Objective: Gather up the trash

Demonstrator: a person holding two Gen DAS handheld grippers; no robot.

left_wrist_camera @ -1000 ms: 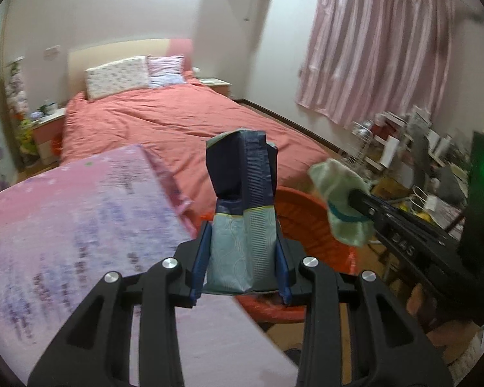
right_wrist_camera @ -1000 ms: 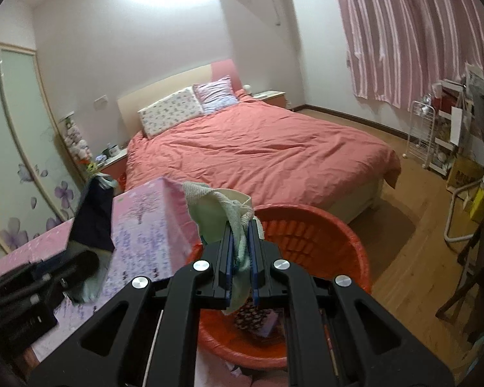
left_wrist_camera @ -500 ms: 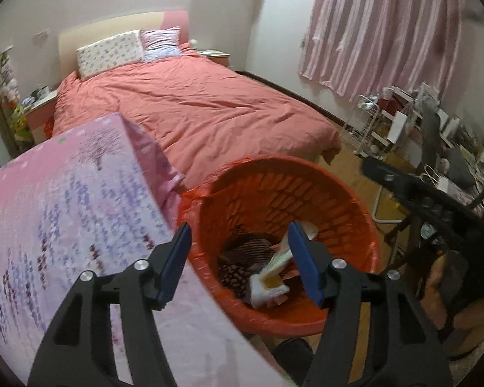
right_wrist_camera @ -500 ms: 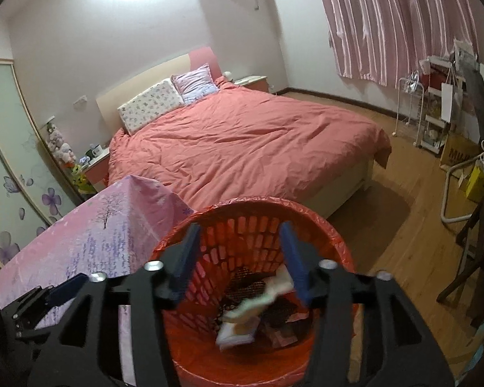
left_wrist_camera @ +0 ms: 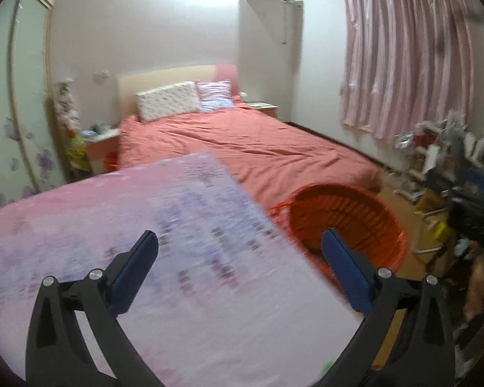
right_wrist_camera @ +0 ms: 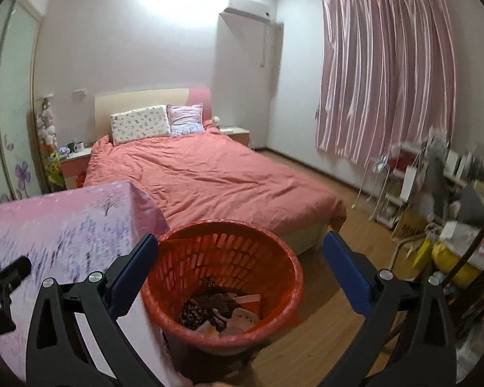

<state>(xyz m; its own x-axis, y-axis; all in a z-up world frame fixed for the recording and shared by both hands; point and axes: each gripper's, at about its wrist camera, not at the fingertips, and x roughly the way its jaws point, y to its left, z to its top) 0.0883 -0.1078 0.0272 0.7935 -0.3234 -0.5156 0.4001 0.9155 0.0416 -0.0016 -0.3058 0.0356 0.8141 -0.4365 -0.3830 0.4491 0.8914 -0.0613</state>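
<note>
An orange slatted trash basket (right_wrist_camera: 222,258) stands on the wood floor beside a table with a pink and purple floral cloth (left_wrist_camera: 129,225). Several wrappers and bits of trash (right_wrist_camera: 222,309) lie in its bottom. My right gripper (right_wrist_camera: 240,271) is open and empty, held above the basket. My left gripper (left_wrist_camera: 238,267) is open and empty over the table cloth, with the basket (left_wrist_camera: 348,216) to its right. The left gripper's black fingers (right_wrist_camera: 3,277) show at the left edge of the right wrist view.
A bed with a salmon cover (right_wrist_camera: 209,177) lies behind the basket. Cluttered shelves and a white rack (right_wrist_camera: 429,193) stand at the right under pink curtains (right_wrist_camera: 384,74). A nightstand (left_wrist_camera: 100,148) sits left of the bed.
Both grippers let their trash drop into the basket and opened wide. The left gripper then swung left over the table; the right gripper pulled back and up.
</note>
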